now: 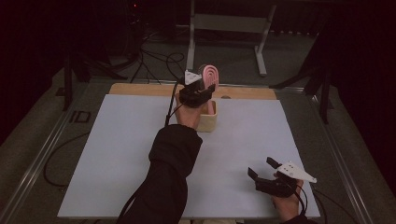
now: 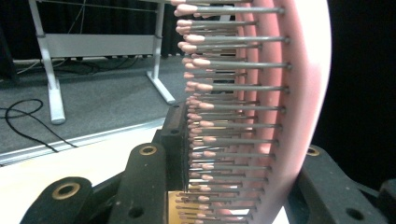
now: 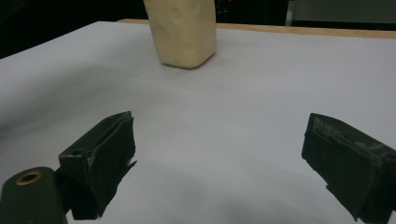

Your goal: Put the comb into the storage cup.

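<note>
A pink hairbrush (image 1: 209,74) with pink-tipped grey bristles (image 2: 224,107) stands upright over an open cream box (image 1: 208,122) at the back middle of the white sheet. My left gripper (image 1: 201,92) is shut on the brush, one jaw against the bristles and one behind the pink back (image 2: 303,93). Something pink shows in the box's opening; what it is I cannot tell. My right gripper (image 1: 261,166) rests low at the front right, open with nothing between its jaws (image 3: 219,149). It points toward the cream box (image 3: 184,32), well away from it.
A white sheet (image 1: 116,154) covers the table, with a wooden strip (image 1: 140,89) at its back edge. Behind the table stand the legs of a grey metal frame (image 1: 229,23), with black cables (image 1: 154,60) on the carpet. A dark sleeve (image 1: 166,177) lies across the sheet's front middle.
</note>
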The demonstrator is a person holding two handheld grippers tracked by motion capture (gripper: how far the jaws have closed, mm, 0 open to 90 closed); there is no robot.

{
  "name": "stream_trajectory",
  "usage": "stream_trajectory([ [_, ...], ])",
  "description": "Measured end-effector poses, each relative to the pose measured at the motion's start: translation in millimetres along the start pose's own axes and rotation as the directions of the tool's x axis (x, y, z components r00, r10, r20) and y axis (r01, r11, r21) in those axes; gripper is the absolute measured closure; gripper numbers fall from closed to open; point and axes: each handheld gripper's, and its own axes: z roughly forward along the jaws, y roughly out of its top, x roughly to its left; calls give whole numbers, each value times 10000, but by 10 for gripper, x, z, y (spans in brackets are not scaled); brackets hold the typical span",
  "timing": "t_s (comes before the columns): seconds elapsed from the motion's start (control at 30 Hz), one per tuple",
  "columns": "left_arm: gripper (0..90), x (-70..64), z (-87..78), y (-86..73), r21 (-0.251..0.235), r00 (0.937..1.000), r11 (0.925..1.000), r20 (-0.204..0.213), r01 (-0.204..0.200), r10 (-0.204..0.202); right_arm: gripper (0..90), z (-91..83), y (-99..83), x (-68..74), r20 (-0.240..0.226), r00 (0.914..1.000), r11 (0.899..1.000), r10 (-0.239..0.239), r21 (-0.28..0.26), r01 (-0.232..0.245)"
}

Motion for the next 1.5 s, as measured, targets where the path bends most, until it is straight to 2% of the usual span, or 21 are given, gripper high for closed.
stream_trajectory([
  [0.37, 635, -9, 14, -44, 146, 10000, 9999, 30, -19, 19, 92, 0, 0, 0, -19, 10000, 10000, 4, 2, -4],
  [0.63, 635, 42, 22, -128, 218, 9997, 9995, 19, 241, -241, 92, 5, -2, 4, -56, 10000, 10000, 18, -3, -18],
  [1.23, 629, 2, 67, -187, 480, 9999, 9988, 103, 99, -104, 92, 8, -2, 4, -41, 10000, 10000, 18, 35, -17],
  [1.5, 626, 8, 85, -256, 545, 9997, 9983, 88, 225, -230, 92, 8, -2, 5, -31, 10000, 10000, 5, 51, -4],
])
